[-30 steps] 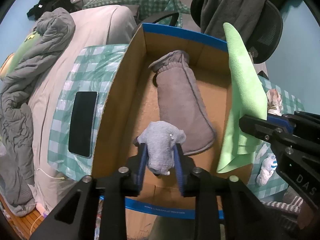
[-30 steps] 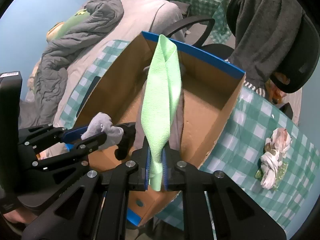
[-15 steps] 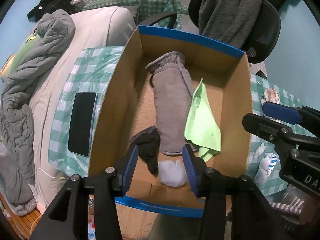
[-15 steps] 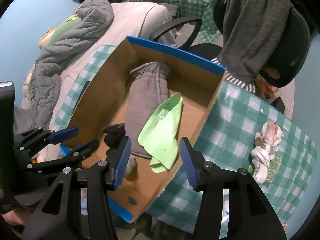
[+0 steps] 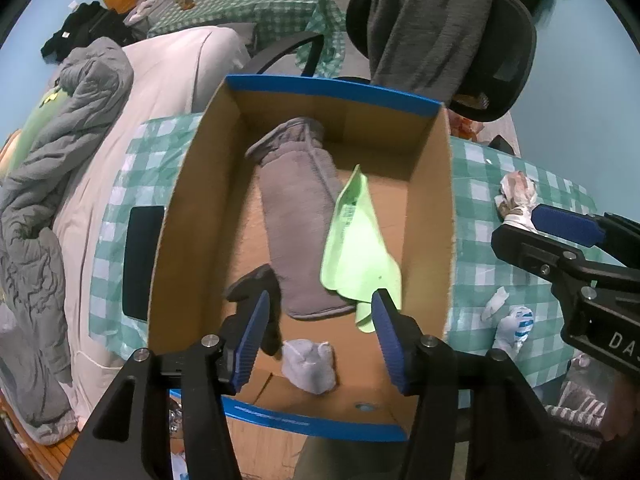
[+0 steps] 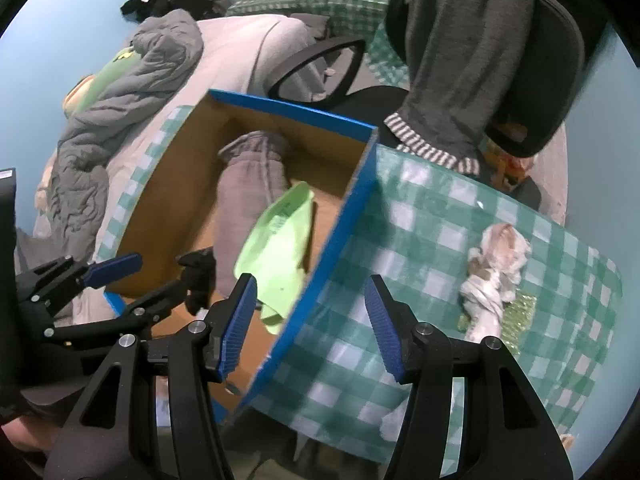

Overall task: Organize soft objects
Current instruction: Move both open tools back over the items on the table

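**Listener:** So, where do things sit, going left to right?

**Operator:** My left gripper (image 5: 318,330) hovers over the cardboard box (image 5: 180,216), jaws just opened, nothing between them. Below lie a black piece (image 5: 256,280), a pale grey bundle (image 5: 308,364), a long grey sleeve (image 5: 298,220) and a green cloth (image 5: 356,248).

**Listener:** And the right?

**Operator:** My right gripper (image 6: 310,320) straddles the box's blue edge, jaws also just parted, empty. The knotted rag (image 6: 494,276) lies on the checked tablecloth (image 6: 420,216) at two o'clock, long axis twelve to six. I judge the right hand nearer.
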